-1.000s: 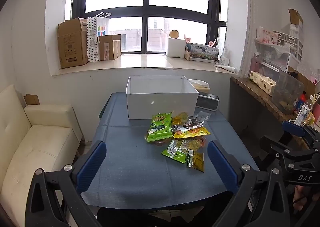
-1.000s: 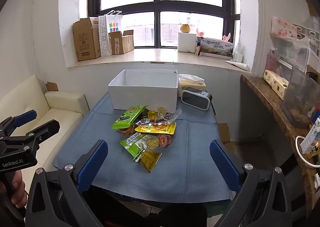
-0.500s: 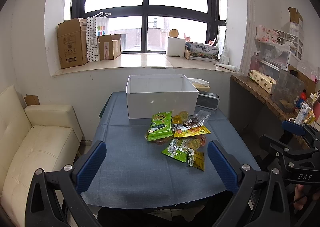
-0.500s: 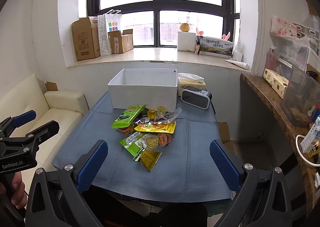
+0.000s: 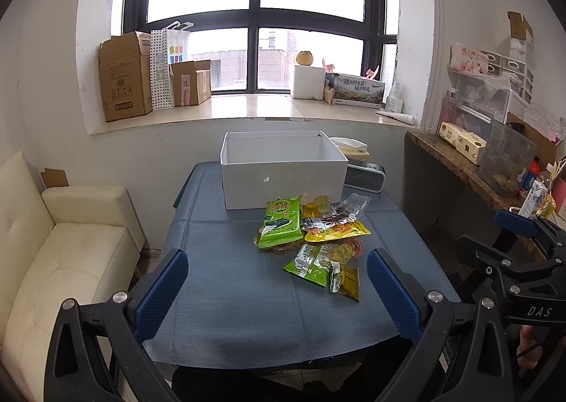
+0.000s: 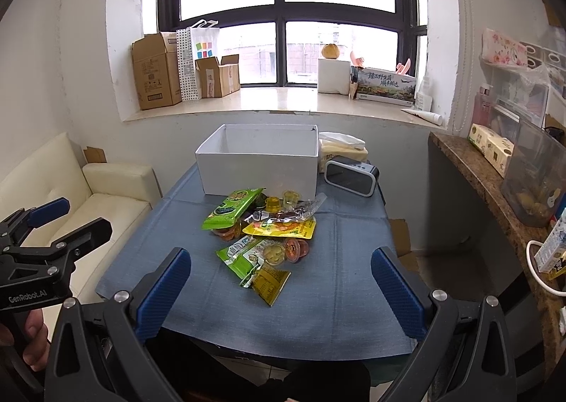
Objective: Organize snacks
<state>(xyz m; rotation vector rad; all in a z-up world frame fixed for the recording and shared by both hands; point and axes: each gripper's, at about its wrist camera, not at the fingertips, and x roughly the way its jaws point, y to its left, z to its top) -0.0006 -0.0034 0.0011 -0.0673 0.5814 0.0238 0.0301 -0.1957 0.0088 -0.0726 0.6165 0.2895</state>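
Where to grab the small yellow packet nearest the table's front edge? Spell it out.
Pinch the small yellow packet across its narrow width at the free near corner, coming from above: it lies flat, and its far end touches the green pouch. Both hand-held grippers are open.

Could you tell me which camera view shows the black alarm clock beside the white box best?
The right wrist view: the alarm clock shows its whole front face, clear of the white box. In the left wrist view, the clock is partly hidden behind the box's corner.
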